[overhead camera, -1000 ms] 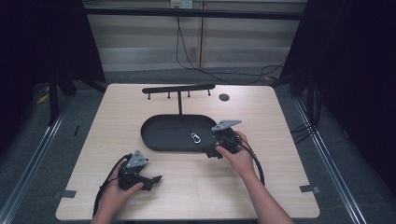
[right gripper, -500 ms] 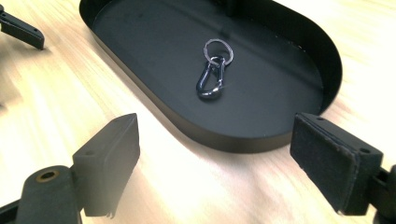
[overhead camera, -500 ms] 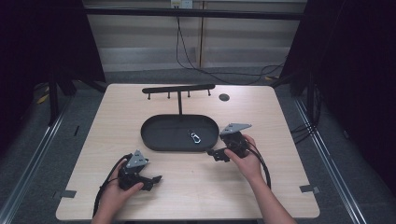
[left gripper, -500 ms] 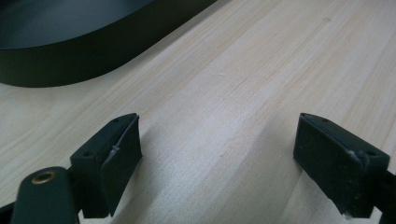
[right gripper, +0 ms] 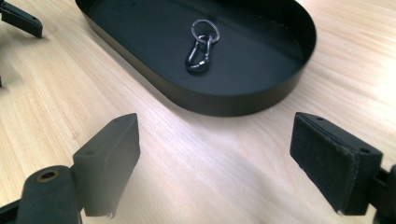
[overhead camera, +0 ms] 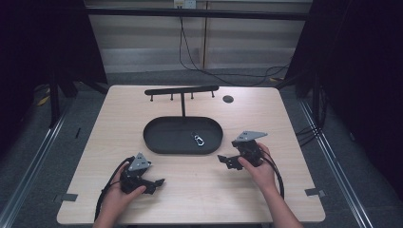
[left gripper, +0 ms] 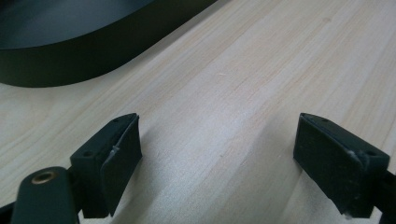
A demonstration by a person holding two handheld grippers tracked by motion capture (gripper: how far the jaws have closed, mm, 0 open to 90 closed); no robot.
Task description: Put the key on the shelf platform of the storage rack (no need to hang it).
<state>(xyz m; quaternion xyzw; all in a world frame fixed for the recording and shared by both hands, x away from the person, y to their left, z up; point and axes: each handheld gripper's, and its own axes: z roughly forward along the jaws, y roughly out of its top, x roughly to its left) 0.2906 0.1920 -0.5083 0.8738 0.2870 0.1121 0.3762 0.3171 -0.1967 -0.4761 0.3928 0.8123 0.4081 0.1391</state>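
pale wood grain runs under everything here, the light wooden table (overhead camera: 190, 190) bare along its near edge. at the left, the left gripper (overhead camera: 157, 182) rests low on that wood in the person's left hand (overhead camera: 116, 199), just where it sat a second ago; in the left gripper view its black jaws stand wide apart over bare table with nothing between them, and a curve of tray wall lies beyond.

moving toward the middle, the black oval metal tray (overhead camera: 157, 142) sits under a black t-shaped hanger stand with small pegs (overhead camera: 182, 90), the stand's post rising from the tray's far side. inside the tray, toward its right end, lies the small silver snap-hook keyring (overhead camera: 198, 139), flat on the tray floor and touched by nothing; the right gripper view shows it clearly (right gripper: 201, 44), ring end pointing away.

at the right, the right gripper (overhead camera: 222, 160) has changed: a second ago it was up at the tray's right rim close to the keyring, and now it has drawn back toward the person and a little rightward, clear of the tray and above bare wood. its jaws are spread wide and empty. that retreat, with the clip left lying in the tray, reads to me as a release just finished, or a fresh approach being lined up.
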